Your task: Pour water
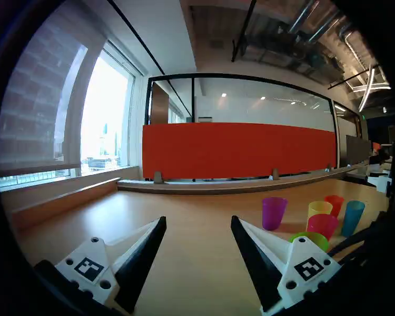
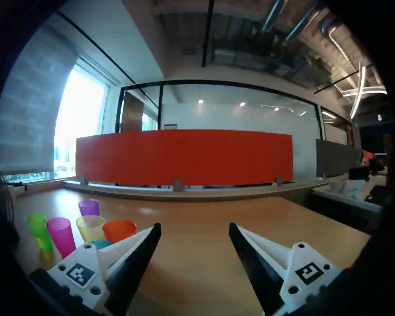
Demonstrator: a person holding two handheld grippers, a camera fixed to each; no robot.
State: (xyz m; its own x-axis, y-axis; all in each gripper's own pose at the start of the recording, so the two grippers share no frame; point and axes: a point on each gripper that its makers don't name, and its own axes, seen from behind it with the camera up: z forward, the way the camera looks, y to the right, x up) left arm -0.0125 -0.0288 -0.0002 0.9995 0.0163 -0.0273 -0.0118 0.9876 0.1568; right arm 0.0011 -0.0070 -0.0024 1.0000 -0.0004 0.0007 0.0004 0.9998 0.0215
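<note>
Cups (image 1: 322, 224) cluster right of left gripper (image 1: 198, 218); open tabletop (image 1: 145, 205) stretches ahead.

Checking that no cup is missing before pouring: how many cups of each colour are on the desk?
purple cup: 1
yellow cup: 1
orange cup: 1
blue cup: 1
pink cup: 1
green cup: 1
Total: 6 cups

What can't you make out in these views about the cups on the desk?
- Left gripper view: green cup, lower part hidden behind the left gripper's finger.
- Right gripper view: blue cup, mostly hidden behind the right gripper's finger.
- Both views: whether any cup holds water; seen side-on, their insides are hidden.
</note>
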